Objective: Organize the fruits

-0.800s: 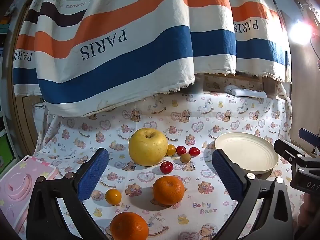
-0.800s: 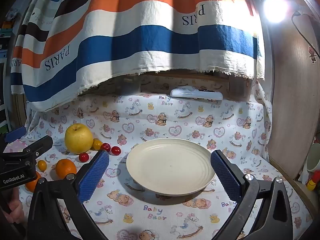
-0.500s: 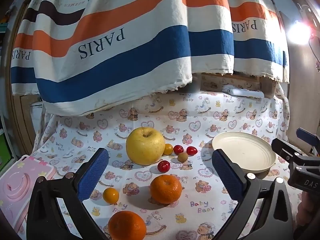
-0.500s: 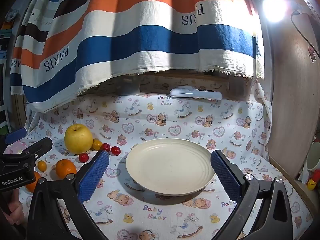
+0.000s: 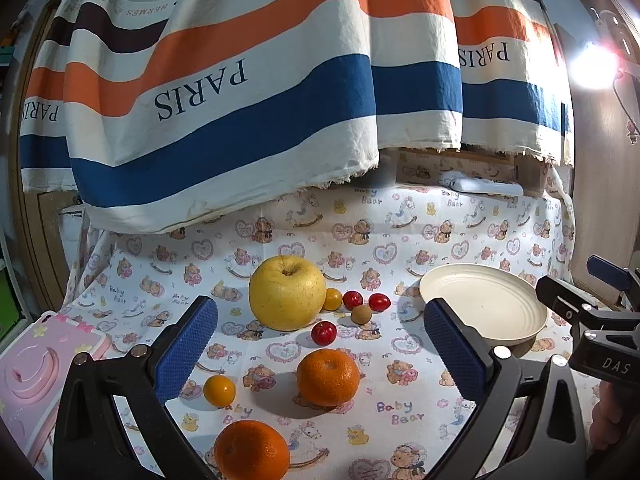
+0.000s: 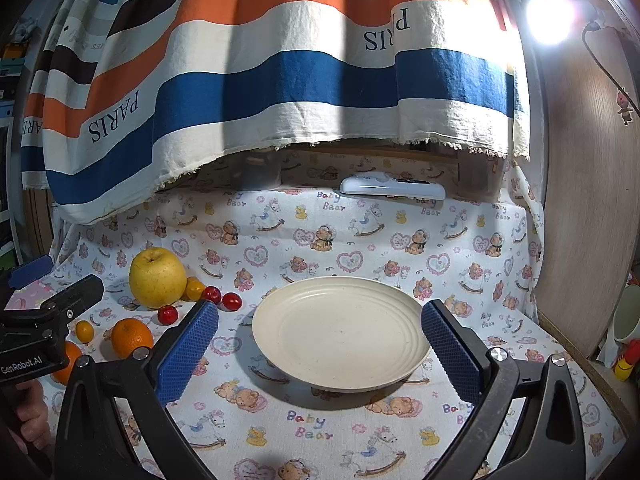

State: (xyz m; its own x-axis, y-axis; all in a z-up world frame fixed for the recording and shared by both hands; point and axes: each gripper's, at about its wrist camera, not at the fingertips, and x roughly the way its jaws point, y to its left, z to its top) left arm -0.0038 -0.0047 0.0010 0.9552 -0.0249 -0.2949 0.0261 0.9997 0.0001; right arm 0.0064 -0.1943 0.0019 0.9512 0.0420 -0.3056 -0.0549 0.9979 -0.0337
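Observation:
In the left wrist view a big yellow apple (image 5: 286, 293) stands mid-table, with small red, yellow and brown fruits (image 5: 352, 301) beside it. Two oranges (image 5: 327, 377) (image 5: 252, 455) and a small yellow fruit (image 5: 219, 390) lie nearer. My left gripper (image 5: 320, 354) is open and empty above the oranges. An empty cream plate (image 6: 340, 334) lies in front of my right gripper (image 6: 320, 348), which is open and empty. The apple (image 6: 157, 277) and an orange (image 6: 131, 338) show at the left of the right wrist view.
A pink case (image 5: 36, 364) lies at the table's left edge. A striped cloth (image 5: 240, 80) hangs over the back. A white remote (image 6: 392, 190) lies at the back. A wooden wall (image 6: 592, 200) and a mug (image 6: 628, 320) stand at right.
The left gripper's view has shifted slightly; the fruits sit a little further left and lower in frame. The right gripper has barely moved. Both jaws stay open.

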